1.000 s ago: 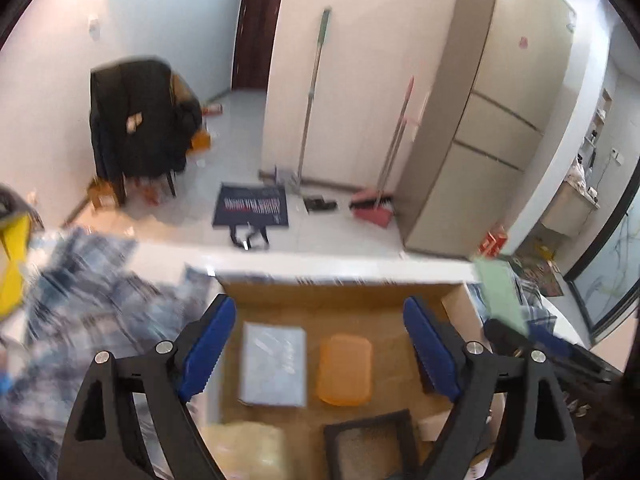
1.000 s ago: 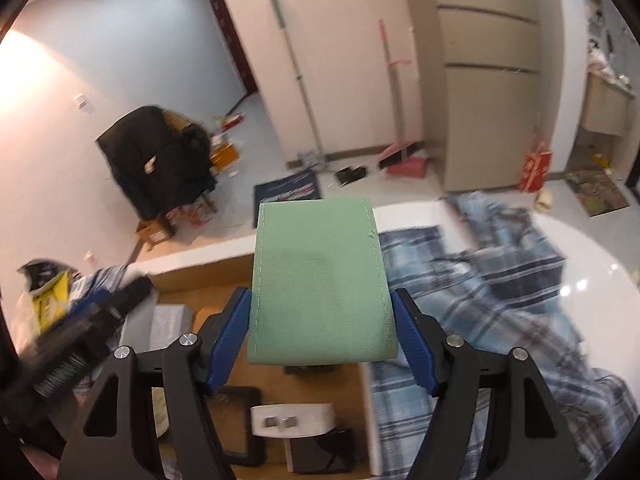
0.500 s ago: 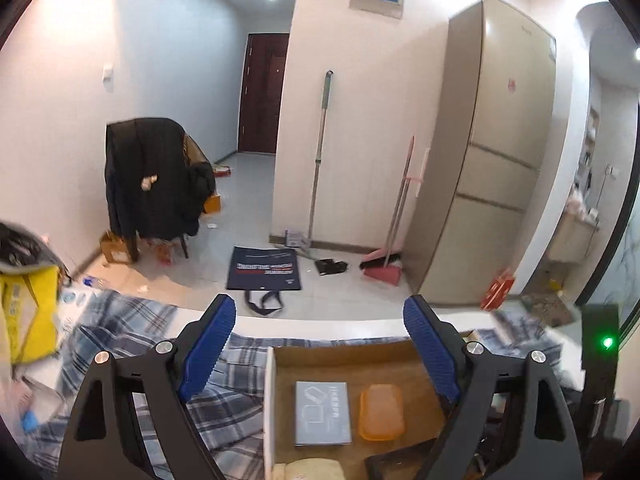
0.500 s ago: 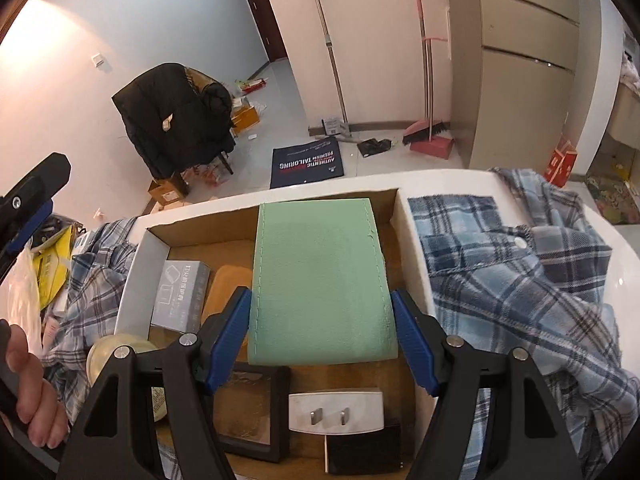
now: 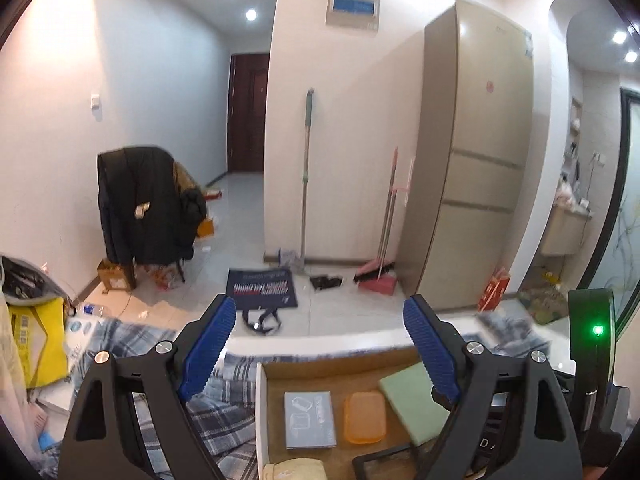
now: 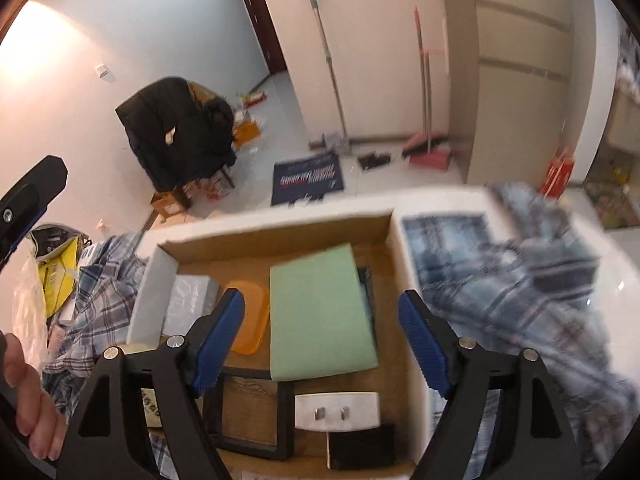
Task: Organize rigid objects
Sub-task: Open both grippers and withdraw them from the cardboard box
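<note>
While its jaws have just opened, right hand-held gripper (image 6: 320,328) straddles green pad (image 6: 320,312), untouched.

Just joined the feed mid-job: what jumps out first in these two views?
The open cardboard box on the white table, with a pale green pad lying loose at its middle between the right tongs, whose jaws have just been opening. An orange lid lies left of the pad. Plaid shirts sprawl on both sides of the box.
</note>
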{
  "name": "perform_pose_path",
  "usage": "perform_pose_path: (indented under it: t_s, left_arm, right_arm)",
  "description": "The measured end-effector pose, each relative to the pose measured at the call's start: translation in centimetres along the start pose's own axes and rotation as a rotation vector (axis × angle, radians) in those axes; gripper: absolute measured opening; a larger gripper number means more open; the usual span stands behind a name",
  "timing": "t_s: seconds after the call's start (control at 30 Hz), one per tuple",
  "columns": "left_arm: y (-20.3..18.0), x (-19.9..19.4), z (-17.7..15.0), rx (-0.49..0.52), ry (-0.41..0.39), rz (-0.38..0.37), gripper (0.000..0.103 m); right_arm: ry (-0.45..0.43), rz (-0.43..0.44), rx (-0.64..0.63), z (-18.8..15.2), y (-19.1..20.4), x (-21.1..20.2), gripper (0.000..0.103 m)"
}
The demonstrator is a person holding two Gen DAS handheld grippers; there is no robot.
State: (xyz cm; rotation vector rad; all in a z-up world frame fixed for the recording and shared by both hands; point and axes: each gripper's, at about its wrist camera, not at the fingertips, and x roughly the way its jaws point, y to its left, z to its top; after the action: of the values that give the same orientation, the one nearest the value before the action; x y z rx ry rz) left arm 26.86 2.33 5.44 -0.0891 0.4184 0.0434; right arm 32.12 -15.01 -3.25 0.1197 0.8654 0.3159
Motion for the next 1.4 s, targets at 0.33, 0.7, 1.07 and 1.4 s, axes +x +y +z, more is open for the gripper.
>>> perform_pose_path:
  t_s: [0.33, 0.7, 1.07, 1.4]
  left_arm:
    - [-1.7, -12.4, 3.7, 0.002, -0.231, -0.103, 0.093]
    - [0.8, -23.0, 2.0, -0.076, -0.355, -0.1, 0.103]
    - [0.8, -22.7, -3.7, -0.079, -0.242, -0.091, 0.103]
    - [2.1, -18.0, -7.9, -0.085, -0.118, -0.042, 0.103]
  right_arm:
    - [-0.28, -0.055, -0.088, 0.2, 3.0, -14.0, 0.078]
    - [-0.41, -0.044, -0.055, -4.2, 3.3, -22.4, 0.078]
    - [-0.347, -0.049, -0.05, -8.3, 3.2, -20.7, 0.078]
    - [-0.166, -0.042, -0.052, -11.4, 2.3, -13.2, 0.078]
